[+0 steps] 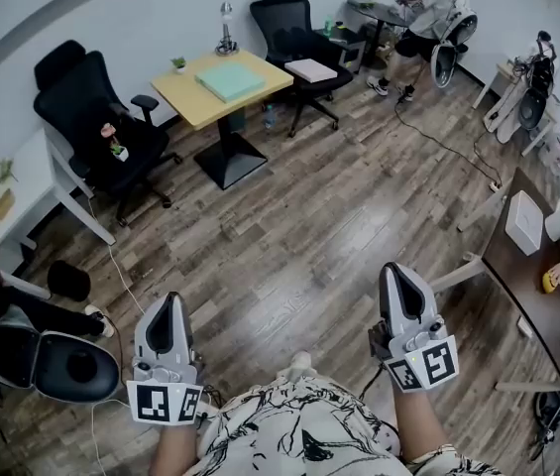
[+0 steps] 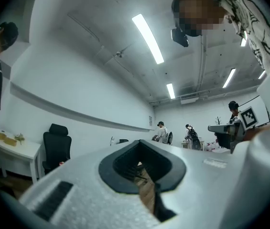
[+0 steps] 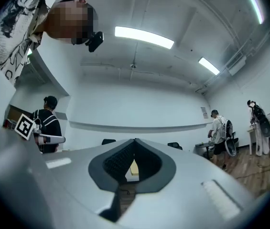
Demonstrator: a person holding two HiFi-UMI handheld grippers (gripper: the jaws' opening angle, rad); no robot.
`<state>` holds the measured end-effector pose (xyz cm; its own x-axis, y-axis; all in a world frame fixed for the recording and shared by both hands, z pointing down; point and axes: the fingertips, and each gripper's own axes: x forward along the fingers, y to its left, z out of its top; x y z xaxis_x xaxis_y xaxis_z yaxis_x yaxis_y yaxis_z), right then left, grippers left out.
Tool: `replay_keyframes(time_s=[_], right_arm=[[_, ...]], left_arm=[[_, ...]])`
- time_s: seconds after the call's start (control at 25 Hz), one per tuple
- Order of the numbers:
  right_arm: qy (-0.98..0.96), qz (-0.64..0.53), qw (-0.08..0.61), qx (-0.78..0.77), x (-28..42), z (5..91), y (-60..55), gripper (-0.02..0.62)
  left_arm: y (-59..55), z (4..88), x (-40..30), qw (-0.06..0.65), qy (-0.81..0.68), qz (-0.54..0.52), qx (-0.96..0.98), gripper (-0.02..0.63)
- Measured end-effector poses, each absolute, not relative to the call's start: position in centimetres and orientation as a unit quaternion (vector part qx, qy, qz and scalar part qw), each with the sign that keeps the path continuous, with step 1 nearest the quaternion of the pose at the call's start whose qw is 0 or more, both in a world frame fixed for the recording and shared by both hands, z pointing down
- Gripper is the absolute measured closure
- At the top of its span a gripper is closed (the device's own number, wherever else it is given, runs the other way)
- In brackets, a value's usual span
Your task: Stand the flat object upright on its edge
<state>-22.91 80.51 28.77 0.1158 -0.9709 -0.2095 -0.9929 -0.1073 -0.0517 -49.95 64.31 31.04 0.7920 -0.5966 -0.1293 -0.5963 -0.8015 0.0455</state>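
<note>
I stand on the wooden floor with both tongs held out in front of me, tipped a little above level. My left tongs have their jaws pressed together with nothing between them. In the left gripper view only the dark pad hollow and a strip of floor show past the tips. My right tongs are the same, jaws together and empty (their own view shows just a sliver of yellow tabletop far off through the hollow). The two tongs are well apart from each other, one on each side of my patterned shirt.

The teal flat object lies flat on the yellow table across the room, well away from both tongs. A small potted plant stands on the table's far left corner, and a silver lamp stands at its back edge. A black office chair is to the left of the table. A second black chair is behind the table, with a pale flat thing lying on its seat. A white desk is by the left wall. In the far right corner a person stands at a small dark table. To my right runs a long dark table bearing a white box.
</note>
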Motion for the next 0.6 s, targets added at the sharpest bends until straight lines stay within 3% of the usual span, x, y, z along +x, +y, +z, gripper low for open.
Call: replay_keyframes(time_s=[0.32,0.4,0.48,0.6], right_arm=[[0.682,0.047,0.088,-0.725,-23.8,29.9,80.1,0.581],[0.685,0.043,0.086,-0.723,-23.9,30.1,79.8,0.486],[0.687,0.042,0.088,-0.720,-24.0,30.2,79.6,0.440],[0.690,0.040,0.093,-0.717,-23.8,30.1,79.3,0.374]], left_arm=[[64.8,31.4,-49.6,-0.022,-0.308,-0.052,0.950,0.583],[65.0,31.2,-49.3,-0.021,-0.296,-0.059,0.953,0.508],[65.2,31.1,-49.2,-0.022,-0.288,-0.060,0.956,0.494],[65.1,30.9,-49.0,-0.027,-0.290,-0.057,0.955,0.400]])
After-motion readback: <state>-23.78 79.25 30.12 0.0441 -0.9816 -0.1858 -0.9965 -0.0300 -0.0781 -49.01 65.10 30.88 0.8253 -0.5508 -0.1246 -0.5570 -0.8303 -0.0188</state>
